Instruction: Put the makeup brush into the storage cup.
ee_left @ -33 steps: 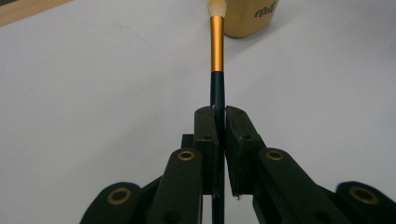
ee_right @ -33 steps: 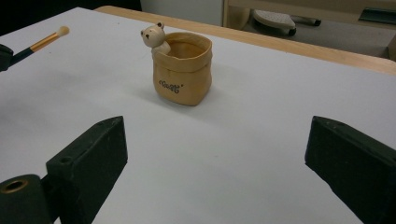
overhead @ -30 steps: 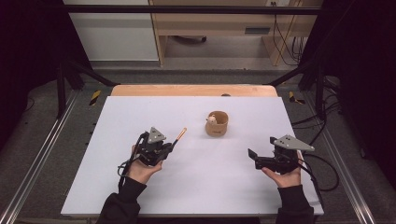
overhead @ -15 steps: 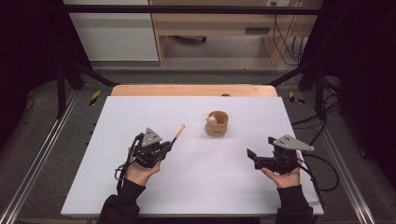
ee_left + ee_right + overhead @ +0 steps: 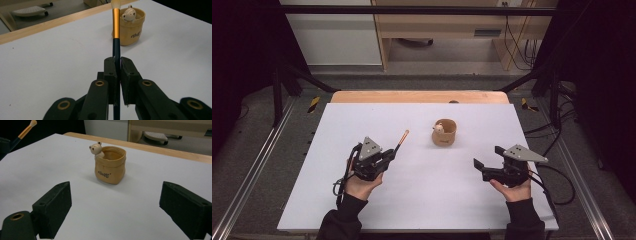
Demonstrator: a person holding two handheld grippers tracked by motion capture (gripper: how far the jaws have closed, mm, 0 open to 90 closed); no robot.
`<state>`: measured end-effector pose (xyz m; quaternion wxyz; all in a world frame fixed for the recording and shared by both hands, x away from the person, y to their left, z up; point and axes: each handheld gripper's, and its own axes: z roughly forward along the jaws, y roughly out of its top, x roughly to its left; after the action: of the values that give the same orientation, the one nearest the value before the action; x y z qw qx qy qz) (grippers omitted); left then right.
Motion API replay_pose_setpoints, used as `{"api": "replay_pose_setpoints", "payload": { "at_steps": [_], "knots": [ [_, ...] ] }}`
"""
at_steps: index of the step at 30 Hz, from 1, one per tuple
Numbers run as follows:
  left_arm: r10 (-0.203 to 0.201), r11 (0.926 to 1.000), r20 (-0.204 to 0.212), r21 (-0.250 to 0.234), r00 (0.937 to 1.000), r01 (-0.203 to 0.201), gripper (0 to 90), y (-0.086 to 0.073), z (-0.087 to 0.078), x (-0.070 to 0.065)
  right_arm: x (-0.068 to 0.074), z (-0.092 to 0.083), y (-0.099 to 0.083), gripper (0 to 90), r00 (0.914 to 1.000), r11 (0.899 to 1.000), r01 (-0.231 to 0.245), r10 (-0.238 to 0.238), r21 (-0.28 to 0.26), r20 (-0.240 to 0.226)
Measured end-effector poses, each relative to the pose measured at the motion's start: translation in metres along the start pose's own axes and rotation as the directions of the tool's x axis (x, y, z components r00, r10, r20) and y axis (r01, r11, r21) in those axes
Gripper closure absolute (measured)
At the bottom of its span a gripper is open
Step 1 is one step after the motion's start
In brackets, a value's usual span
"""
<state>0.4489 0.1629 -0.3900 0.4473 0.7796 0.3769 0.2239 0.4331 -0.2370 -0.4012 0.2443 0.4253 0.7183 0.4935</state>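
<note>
At the lower left of the high view, we hold the left gripper (image 5: 388,156) clamped on a slim makeup brush with a dark handle, gold ferrule and pale bristles (image 5: 401,139), its tip angled toward the small tan pot with a bear figure peeking over its rim (image 5: 444,133) at the frame's centre. Since a second ago the left hand has crept slightly toward the pot, a sign, we judge, that the brush is bound for it. At the lower right, the right gripper (image 5: 488,159) has just been closing a touch, yet its jaws stand wide with nothing between them. The left gripper view shows the pads pinching the brush handle (image 5: 116,51) (the high view cannot settle that), and the right gripper view shows the pot (image 5: 110,165) standing upright on the white tabletop (image 5: 150,182), its mouth open.
</note>
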Motion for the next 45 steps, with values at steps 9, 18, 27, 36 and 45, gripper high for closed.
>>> {"api": "replay_pose_setpoints", "payload": {
  "at_steps": [9,18,27,36,45],
  "knots": [
    [-0.002,0.9998,-0.006,-0.021,1.0,0.002,82.9,0.001,-0.002,-0.002,0.005,0.004,0.0,12.6,1.0,1.0,-0.007,0.007,0.005,-0.007],
    [-0.006,0.9985,-0.011,-0.054,0.9999,0.005,83.0,0.003,-0.003,-0.006,0.007,0.003,0.002,13.7,0.9991,1.0,-0.022,0.021,-0.021,-0.037],
    [-0.01,0.9969,0.001,-0.078,1.0,0.01,83.0,0.008,0.003,-0.015,0.014,0.008,0.004,14.2,0.9976,1.0,-0.014,0.012,-0.017,-0.069],
    [0.021,0.9968,0.048,-0.078,0.9986,-0.017,83.0,0.013,0.013,-0.03,0.018,0.008,0.007,15.7,0.9946,0.999,-0.025,0.022,-0.033,-0.101],
    [0.03,0.9945,0.078,-0.103,0.9965,-0.022,83.0,0.016,0.018,-0.043,0.027,0.012,0.01,17.0,0.9907,0.999,-0.032,0.027,-0.037,-0.134]
  ]
}}
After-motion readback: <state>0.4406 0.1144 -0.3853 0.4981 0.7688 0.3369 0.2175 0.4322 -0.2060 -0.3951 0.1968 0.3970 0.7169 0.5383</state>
